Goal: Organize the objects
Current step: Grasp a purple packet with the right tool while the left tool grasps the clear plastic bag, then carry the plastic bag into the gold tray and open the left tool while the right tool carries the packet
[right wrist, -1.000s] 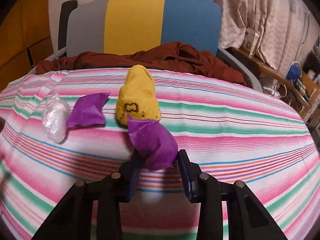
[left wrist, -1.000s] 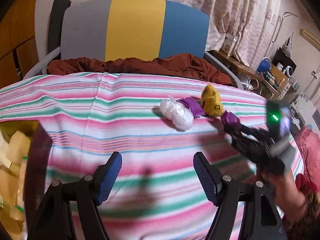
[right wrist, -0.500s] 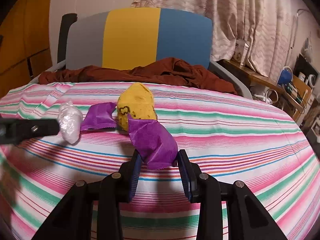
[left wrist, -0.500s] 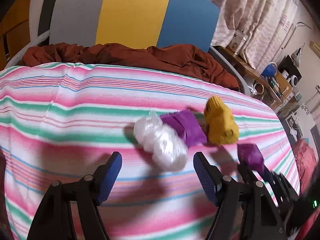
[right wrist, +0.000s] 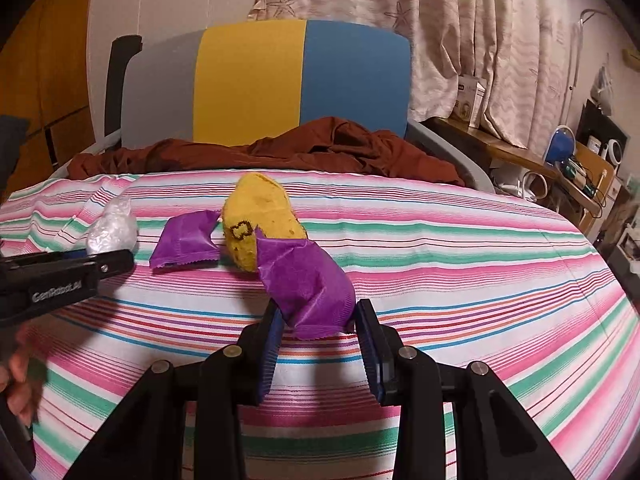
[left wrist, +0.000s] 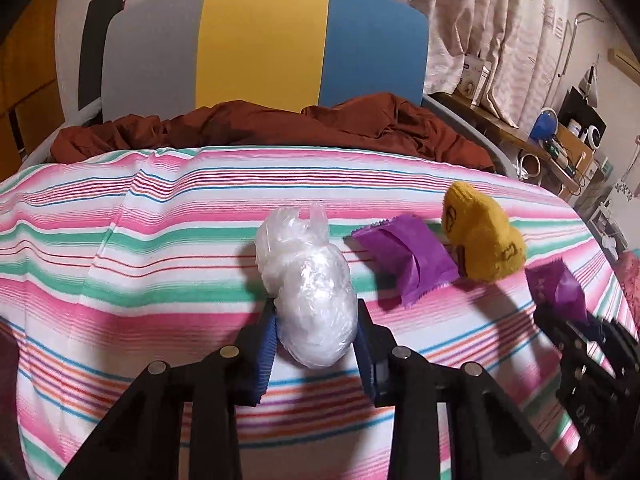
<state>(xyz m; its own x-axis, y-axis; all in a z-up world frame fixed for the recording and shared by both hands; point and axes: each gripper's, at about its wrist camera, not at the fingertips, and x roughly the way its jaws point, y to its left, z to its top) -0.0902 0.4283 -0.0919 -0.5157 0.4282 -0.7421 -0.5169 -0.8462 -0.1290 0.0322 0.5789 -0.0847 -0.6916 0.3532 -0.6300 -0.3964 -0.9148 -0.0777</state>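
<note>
A crumpled clear plastic bag (left wrist: 308,292) lies on the striped cloth (left wrist: 160,240); my left gripper (left wrist: 318,336) is closing its jaws on it, and both blue pads touch its sides. From the right wrist view, the left gripper (right wrist: 108,260) covers the near end of the bag (right wrist: 112,228). My right gripper (right wrist: 320,328) is shut on a purple packet (right wrist: 308,280), held just above the cloth. A second purple packet (right wrist: 186,244) lies flat, between the bag and a yellow knitted sock (right wrist: 260,220).
A rumpled brown cloth (left wrist: 280,124) lies along the far edge of the striped cloth, in front of a grey, yellow and blue panel (left wrist: 260,40). A cluttered wooden shelf (left wrist: 560,136) and curtains stand at the right. A hand (right wrist: 20,376) shows at the lower left.
My left gripper came forward and down over the plastic bag, and its jaws went from wide open to closed around it. The right gripper kept still with the purple packet.
</note>
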